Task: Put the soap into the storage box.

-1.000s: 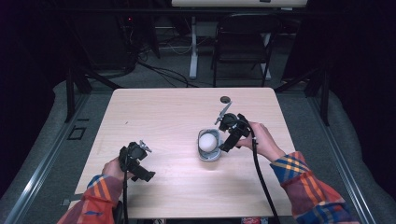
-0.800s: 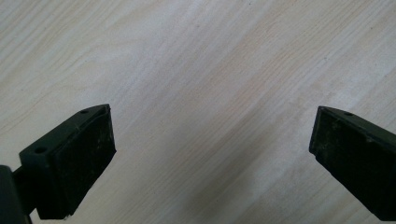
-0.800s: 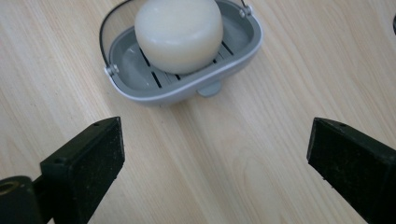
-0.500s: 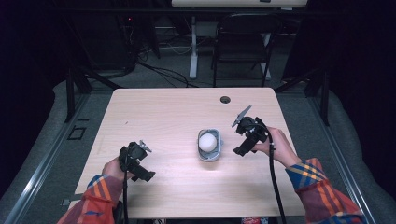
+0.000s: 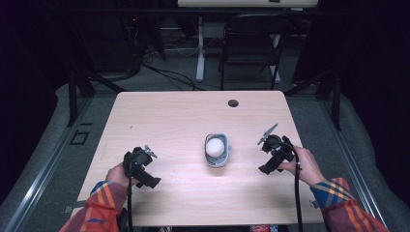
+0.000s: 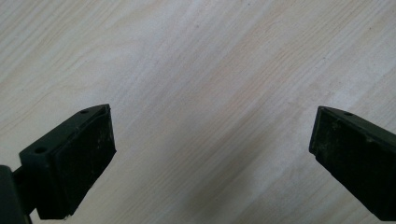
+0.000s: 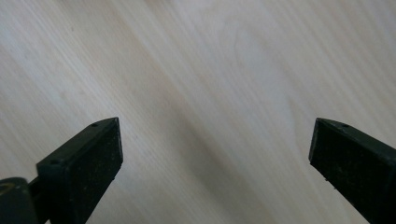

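While tool views bare; cup overhead.

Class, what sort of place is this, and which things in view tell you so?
Probably a lab or recording studio: a lone wooden table on grey carpet, dark surroundings, cables across the floor, and an empty chair behind.

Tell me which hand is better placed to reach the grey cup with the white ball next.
Probably the right. The right gripper sits nearer the grey cup holding the white ball, roughly level with it. The left gripper is farther off, nearer the table's front edge. Both are open and hold nothing.
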